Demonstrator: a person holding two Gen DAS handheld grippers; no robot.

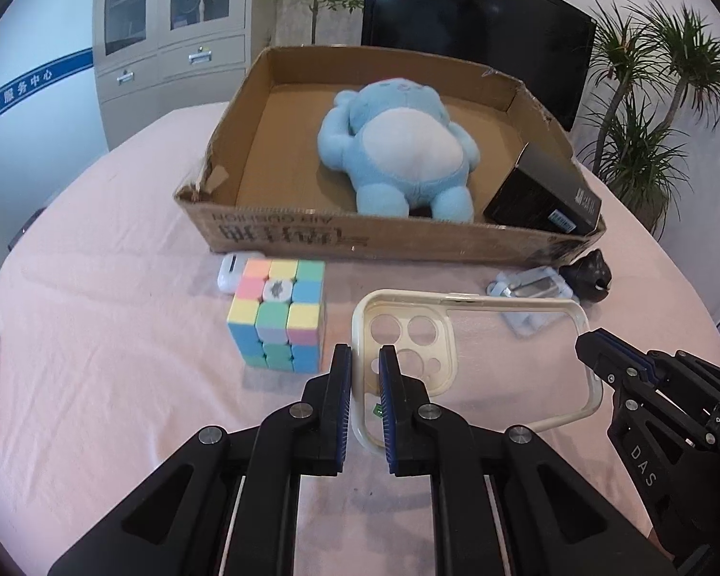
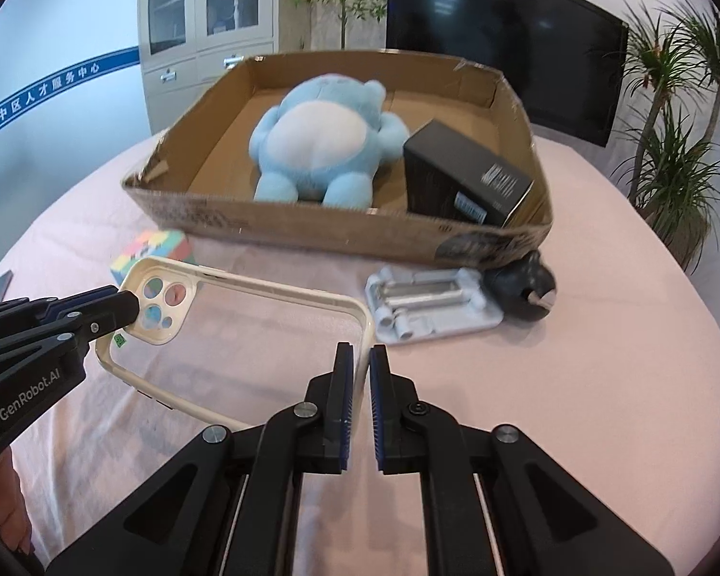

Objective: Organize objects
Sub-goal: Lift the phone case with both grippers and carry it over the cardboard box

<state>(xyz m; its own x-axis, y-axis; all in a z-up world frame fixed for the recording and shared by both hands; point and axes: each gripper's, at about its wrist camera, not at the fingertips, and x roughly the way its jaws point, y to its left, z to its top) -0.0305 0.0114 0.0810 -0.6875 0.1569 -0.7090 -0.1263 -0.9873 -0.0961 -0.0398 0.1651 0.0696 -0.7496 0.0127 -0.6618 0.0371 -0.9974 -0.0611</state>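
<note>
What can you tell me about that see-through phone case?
The phone case is clear plastic with a cream rim and a cream camera panel pierced by round holes. It is empty and held above the pink tablecloth. The left gripper pinches its camera end, the right gripper its opposite end.

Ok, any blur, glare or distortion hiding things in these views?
Left wrist view: fisheye bends the cardboard box and its edges are soft; the phone case is sharp. Right wrist view: the cube is blurred, and the TV shows small glare spots.
</note>
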